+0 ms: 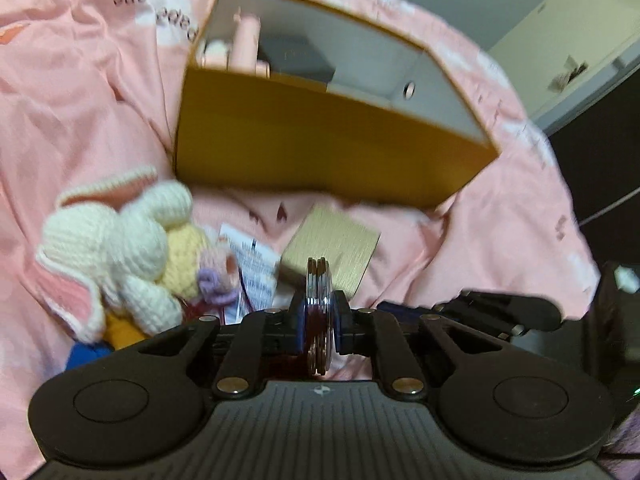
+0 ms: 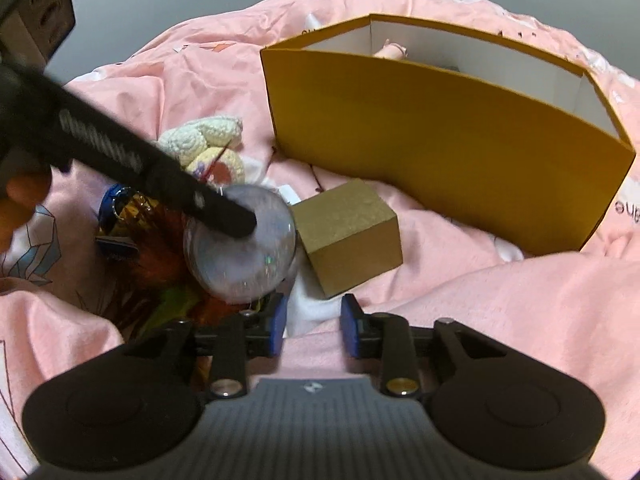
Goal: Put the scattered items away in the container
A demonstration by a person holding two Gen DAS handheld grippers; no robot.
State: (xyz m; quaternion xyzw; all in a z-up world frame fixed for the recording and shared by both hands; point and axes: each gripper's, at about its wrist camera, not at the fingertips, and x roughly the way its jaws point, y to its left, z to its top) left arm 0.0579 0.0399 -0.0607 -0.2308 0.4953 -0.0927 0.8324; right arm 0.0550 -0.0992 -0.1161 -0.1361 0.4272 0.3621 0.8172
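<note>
Left claw (image 1: 318, 312): my pads clamp a clear round disc (image 2: 240, 250), held on edge.
Right claw (image 2: 313, 326): my jaws stand apart over pink bedding (image 2: 500, 320), nothing between them.
Box (image 2: 440, 148): yellow, open-topped, beyond both claws.
Cube (image 2: 352, 236): brown, between disc and box.
Crochet bunny (image 1: 116, 248): left of the cube, on the bedding.

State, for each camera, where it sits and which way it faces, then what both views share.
Left wrist: rides the left tongs, angled down at the yellow box and knitted bunny; its own tongs pinch a round disc edge-on.
Right wrist: rides the right tongs, angled down at the box; its jaws stand apart, empty, and the left tongs cross its upper left, with fingers.
Shared: box, bunny, small gold box, disc, pink bedcover.
</note>
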